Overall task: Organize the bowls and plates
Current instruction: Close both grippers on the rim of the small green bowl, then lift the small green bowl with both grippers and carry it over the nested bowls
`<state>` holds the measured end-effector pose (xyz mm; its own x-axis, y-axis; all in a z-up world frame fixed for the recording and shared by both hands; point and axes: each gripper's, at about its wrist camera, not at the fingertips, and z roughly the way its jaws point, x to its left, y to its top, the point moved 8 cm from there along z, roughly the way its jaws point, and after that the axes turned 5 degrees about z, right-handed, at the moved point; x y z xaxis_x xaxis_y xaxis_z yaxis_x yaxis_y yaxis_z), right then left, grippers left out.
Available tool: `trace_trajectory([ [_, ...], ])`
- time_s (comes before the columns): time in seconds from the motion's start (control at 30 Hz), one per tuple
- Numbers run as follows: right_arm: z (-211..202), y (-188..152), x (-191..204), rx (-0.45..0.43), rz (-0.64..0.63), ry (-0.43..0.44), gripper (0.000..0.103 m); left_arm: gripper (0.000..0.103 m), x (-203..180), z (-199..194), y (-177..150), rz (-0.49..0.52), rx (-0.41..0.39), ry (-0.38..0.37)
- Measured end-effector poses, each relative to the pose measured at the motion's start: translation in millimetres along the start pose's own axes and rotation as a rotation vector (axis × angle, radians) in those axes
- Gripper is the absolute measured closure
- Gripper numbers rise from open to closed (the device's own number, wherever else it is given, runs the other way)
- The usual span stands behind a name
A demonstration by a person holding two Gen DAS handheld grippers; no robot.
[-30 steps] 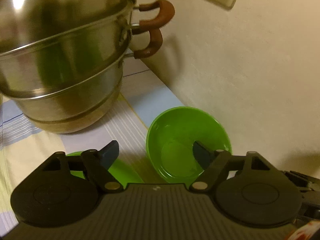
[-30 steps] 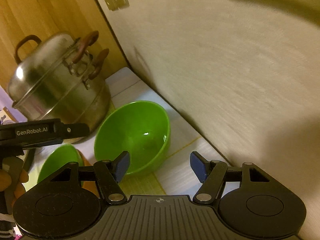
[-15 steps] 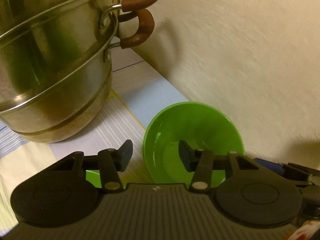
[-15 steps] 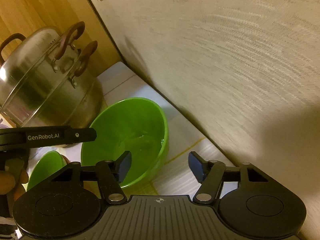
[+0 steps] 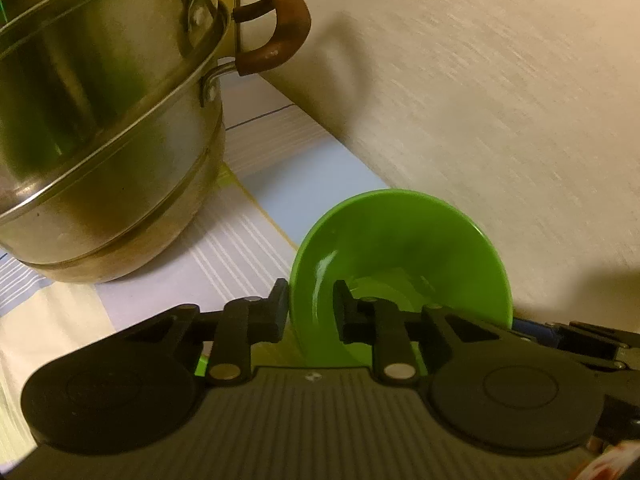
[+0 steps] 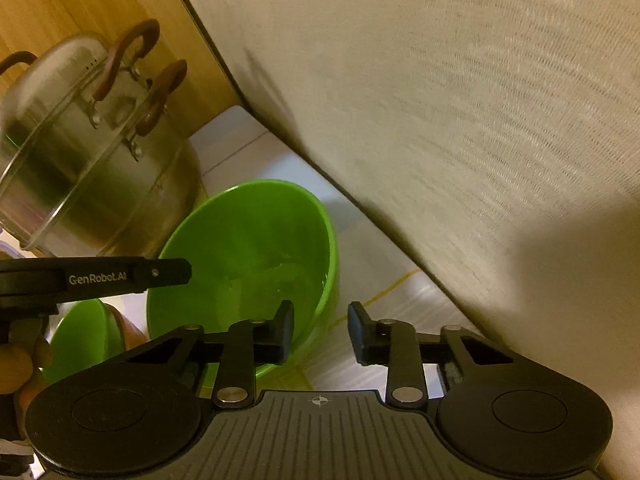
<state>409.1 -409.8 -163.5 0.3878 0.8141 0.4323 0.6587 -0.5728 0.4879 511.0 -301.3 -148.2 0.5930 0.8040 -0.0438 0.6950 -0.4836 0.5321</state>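
1. Over the last second the left gripper [image 5: 310,306] has narrowed from wide open to straddling the left rim of the large green bowl [image 5: 400,248], one finger outside the wall and one inside; a sliver of gap shows at the inner finger, so I cannot tell if the grip is firm.
2. The right gripper [image 6: 320,330] has moved in too and narrowed slightly. It sits half open and empty, its left finger inside the bowl's right rim, the other outside over the striped cloth [image 6: 400,300].
3. The bowl sits on the cloth close to the wall [image 5: 500,100], right of the steel steamer pot [image 5: 100,120].
4. To me this means a lift is about to begin, probably toward the small green bowl [image 6: 86,336] at near left for nesting.
5. The only legible writing is "GenRobot.AI" in white on the left gripper's black body, seen from the right wrist.
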Motion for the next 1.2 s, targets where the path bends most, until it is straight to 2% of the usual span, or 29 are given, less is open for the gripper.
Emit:
trace_trajectory([
  [0.1, 2.5, 0.0, 1.3, 0.003, 0.000, 0.008, 0.082, 0.088, 3.7, 1.4, 0.2, -0.006, 0.003, 0.004],
  [0.17, 2.5, 0.1, 2.0, 0.005, -0.001, 0.005, 0.082, 0.092, 5.5, 1.4, -0.3, -0.013, 0.003, 0.014],
  [0.4, 0.1, 0.9, -1.8, 0.008, 0.014, -0.014, 0.085, 0.094, 1.6, -2.1, -3.1, -0.015, 0.003, 0.000],
  [0.6, -18.8, -4.9, -3.6, -0.003, 0.008, -0.026, 0.085, 0.094, -9.3, -21.8, -8.1, -0.001, -0.013, 0.001],
  [0.93, -75.6, -3.0, 16.3, -0.032, -0.014, -0.005, 0.085, 0.094, -10.0, -85.7, -10.9, -0.054, -0.051, -0.018],
  [1.2, -116.8, 2.5, 67.0, -0.056, -0.060, 0.065, 0.085, 0.094, 20.0, -155.6, -15.4, -0.097, -0.099, 0.021],
])
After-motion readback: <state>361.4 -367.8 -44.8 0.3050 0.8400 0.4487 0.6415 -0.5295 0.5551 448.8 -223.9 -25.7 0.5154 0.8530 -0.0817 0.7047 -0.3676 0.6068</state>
